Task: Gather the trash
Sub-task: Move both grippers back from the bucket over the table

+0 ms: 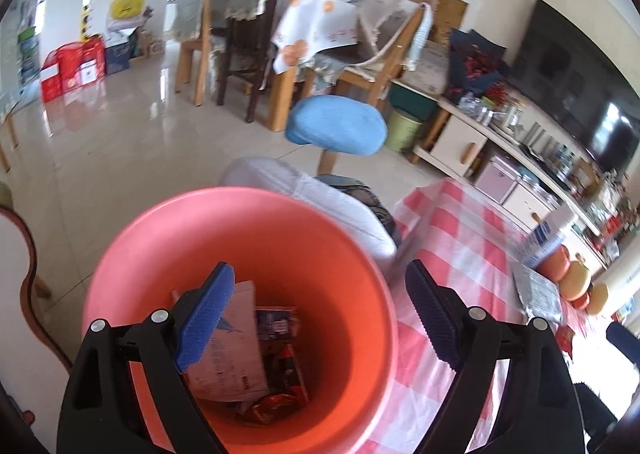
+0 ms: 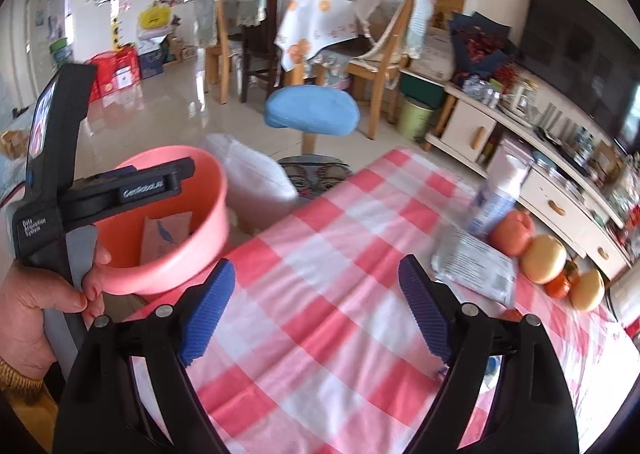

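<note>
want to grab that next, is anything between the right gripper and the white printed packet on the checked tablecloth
Nothing visible: only bare pink-and-white checked tablecloth lies between the open right gripper and the flat white printed packet. A spray can and fruit sit just beyond it.

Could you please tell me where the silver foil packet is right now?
In the right wrist view, the silver foil packet lies on the checked tablecloth at right, beside the spray can and the fruit.

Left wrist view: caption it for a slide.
Open left gripper above the pink bin holding paper trash.
</note>
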